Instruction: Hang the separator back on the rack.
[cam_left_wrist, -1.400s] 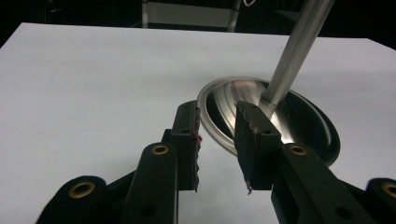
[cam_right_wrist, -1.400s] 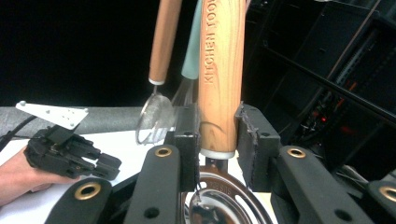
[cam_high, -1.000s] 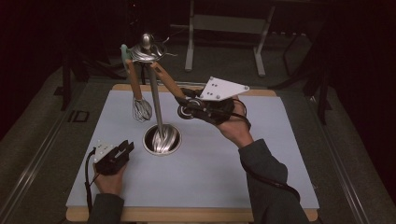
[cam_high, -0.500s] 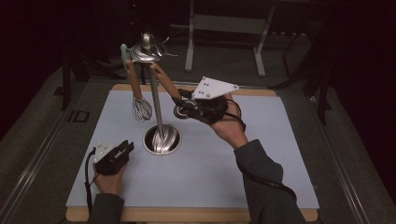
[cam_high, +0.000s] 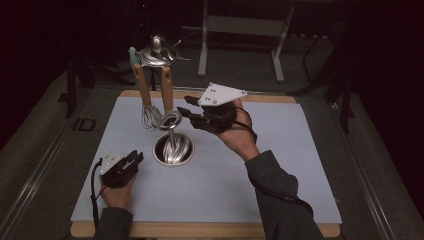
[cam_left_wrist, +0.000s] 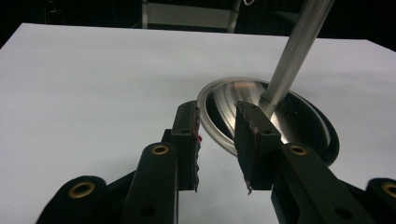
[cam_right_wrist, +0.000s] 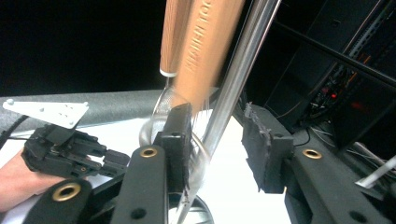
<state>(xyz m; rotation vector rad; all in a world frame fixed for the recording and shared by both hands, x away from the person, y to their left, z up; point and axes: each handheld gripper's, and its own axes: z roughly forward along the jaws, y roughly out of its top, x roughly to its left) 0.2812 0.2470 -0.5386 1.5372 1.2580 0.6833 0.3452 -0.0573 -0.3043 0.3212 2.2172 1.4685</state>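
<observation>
Nearest in the high view, the left gripper (cam_high: 134, 159) rests on the tabletop (cam_high: 280, 200) beside the stand's round steel base (cam_high: 173, 149), its jaws parted and holding nothing. The left gripper view sets those open jaws just short of the base's rim (cam_left_wrist: 210, 126), with the steel pole (cam_left_wrist: 294, 51) rising from the dish and leaning to the upper right of that picture.

Farther back, the right gripper (cam_high: 186, 113) is held above the tabletop, level with the lower ends of the hanging tools, its grey plate (cam_high: 221, 94) on top. Its jaws stand open around nothing; the wood-handled utensil (cam_high: 167, 97) hangs just in front of them. That utensil's long axis is near upright: handle up toward the rack head (cam_high: 157, 54), wire loop (cam_high: 170, 120) down, close by the pole. A whisk (cam_high: 148, 116) hangs to its left in the same way, wires downward.

The right gripper view brings up what the high view cannot: embossed lettering on the wooden handle (cam_right_wrist: 205, 46), blurred, the pole (cam_right_wrist: 238, 79) passing between the parted jaws, and the left gripper (cam_right_wrist: 122, 161) beyond.
</observation>
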